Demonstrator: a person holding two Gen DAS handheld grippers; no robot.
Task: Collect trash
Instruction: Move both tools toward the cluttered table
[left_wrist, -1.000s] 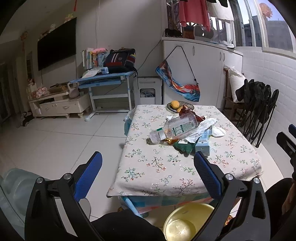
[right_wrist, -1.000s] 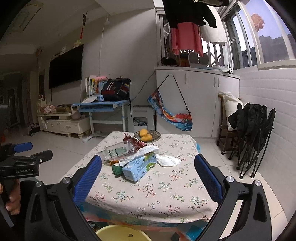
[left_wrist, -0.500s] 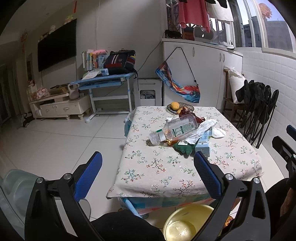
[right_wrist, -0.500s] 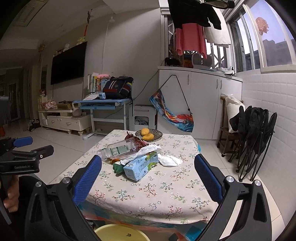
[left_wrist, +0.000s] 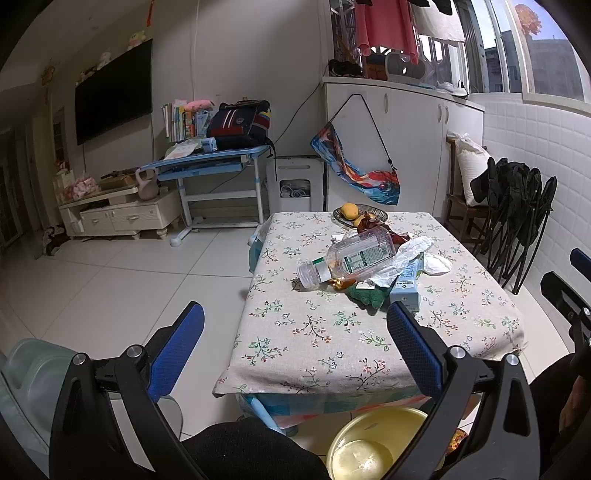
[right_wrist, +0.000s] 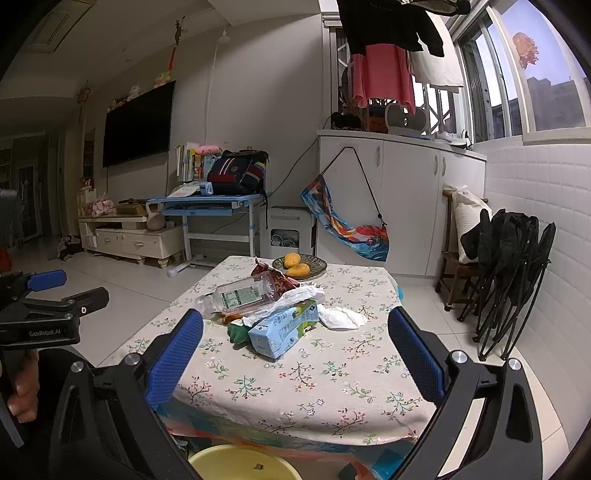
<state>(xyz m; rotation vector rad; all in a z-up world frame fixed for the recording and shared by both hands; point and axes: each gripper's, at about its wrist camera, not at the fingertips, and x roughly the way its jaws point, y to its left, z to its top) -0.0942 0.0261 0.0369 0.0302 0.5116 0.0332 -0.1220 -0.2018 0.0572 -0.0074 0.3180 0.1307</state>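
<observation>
Since a second ago both views have tipped slightly upward, so the trash pile sits a little lower in each picture; nothing on the desk has shifted. The left gripper (left_wrist: 295, 339) hangs in the air short of the near edge of the desk (left_wrist: 317, 354), its blue-padded jaws spread wide and holding nothing. The right gripper (right_wrist: 295, 343) is the same: jaws wide apart, empty, hovering over the near edge of the flowered cloth.

The trash lies in one heap around the middle of the desk. A clear plastic bottle (left_wrist: 351, 258) rests on its side with its open neck pointing to the near left. A crumpled white wrapper (left_wrist: 402, 260) drapes over the bottle's right end and onto a pale blue carton (right_wrist: 284, 328), which lies flat on the near right of the heap. A dark green scrap (left_wrist: 365, 295) sits touching the carton's left side, with a small orange-brown piece (left_wrist: 341, 283) beside it under the bottle. A white crumpled tissue (right_wrist: 341, 317) lies just right of the carton. A red wrapper (right_wrist: 275, 277) pokes up behind the bottle.

At the far end of the desk a dish (right_wrist: 316, 267) holds two yellow fruits (not trash, by the look of them). A yellow bin (left_wrist: 373, 443) stands on the floor under the near edge of the desk. In the right wrist view a hand (right_wrist: 24, 387) grips the left tool's handle at far left.
</observation>
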